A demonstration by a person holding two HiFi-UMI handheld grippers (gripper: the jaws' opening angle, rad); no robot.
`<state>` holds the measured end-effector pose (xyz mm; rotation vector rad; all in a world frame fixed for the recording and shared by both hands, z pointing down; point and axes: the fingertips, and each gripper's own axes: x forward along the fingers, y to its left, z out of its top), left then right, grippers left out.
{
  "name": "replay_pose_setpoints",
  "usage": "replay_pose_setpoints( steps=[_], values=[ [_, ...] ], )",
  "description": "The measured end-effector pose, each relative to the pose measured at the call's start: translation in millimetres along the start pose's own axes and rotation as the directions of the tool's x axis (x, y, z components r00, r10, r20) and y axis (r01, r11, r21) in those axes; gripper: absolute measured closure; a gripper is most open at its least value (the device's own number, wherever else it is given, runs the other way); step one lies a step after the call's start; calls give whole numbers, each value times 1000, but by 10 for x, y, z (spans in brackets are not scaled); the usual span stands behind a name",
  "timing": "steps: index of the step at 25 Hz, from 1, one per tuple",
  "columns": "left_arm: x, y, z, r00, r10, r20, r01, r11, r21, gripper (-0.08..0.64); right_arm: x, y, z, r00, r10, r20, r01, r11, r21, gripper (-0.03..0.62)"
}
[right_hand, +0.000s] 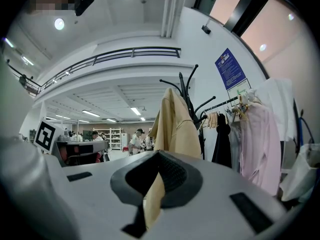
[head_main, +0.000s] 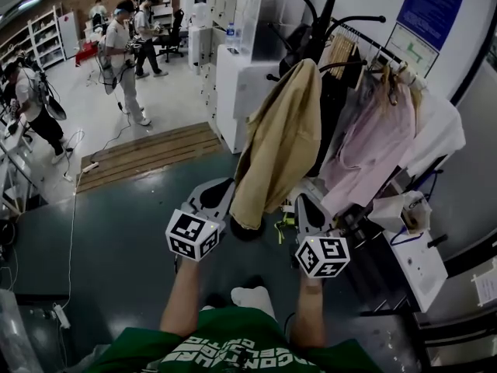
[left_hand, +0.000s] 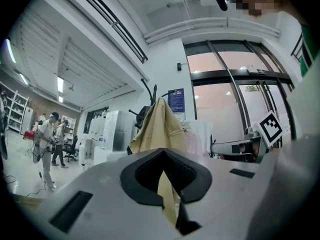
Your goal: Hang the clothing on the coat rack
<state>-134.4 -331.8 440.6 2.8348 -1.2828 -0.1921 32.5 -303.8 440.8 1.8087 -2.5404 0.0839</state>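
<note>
A tan jacket (head_main: 276, 138) hangs from a hook of the black coat rack (head_main: 322, 22) and drapes down to about the level of my grippers. My left gripper (head_main: 220, 186) is just left of the jacket's lower edge, with its jaws shut and nothing held. On the other side of the hem, my right gripper (head_main: 304, 202) is also shut and empty. The left gripper view shows the jacket (left_hand: 160, 129) hanging ahead of the closed left gripper (left_hand: 161, 154). In the right gripper view the jacket (right_hand: 175, 124) and the rack (right_hand: 185, 91) stand beyond the closed right gripper (right_hand: 159, 155).
A clothes rail with a pink shirt (head_main: 373, 142) and dark garments stands right of the rack. A white cabinet (head_main: 241, 84) is behind it. A wooden platform (head_main: 147, 154) lies on the floor at left. People (head_main: 124, 53) stand far back. A white table (head_main: 423, 266) is at right.
</note>
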Motion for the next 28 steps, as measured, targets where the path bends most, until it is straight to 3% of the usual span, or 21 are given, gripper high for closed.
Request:
replay_pose_setpoints(
  steps=[28],
  values=[
    [77,-55,-132,999,-33,-33,32,999,-21,557,57,-52,-76,1000,2,-1,-2,1000,22,584]
  ],
)
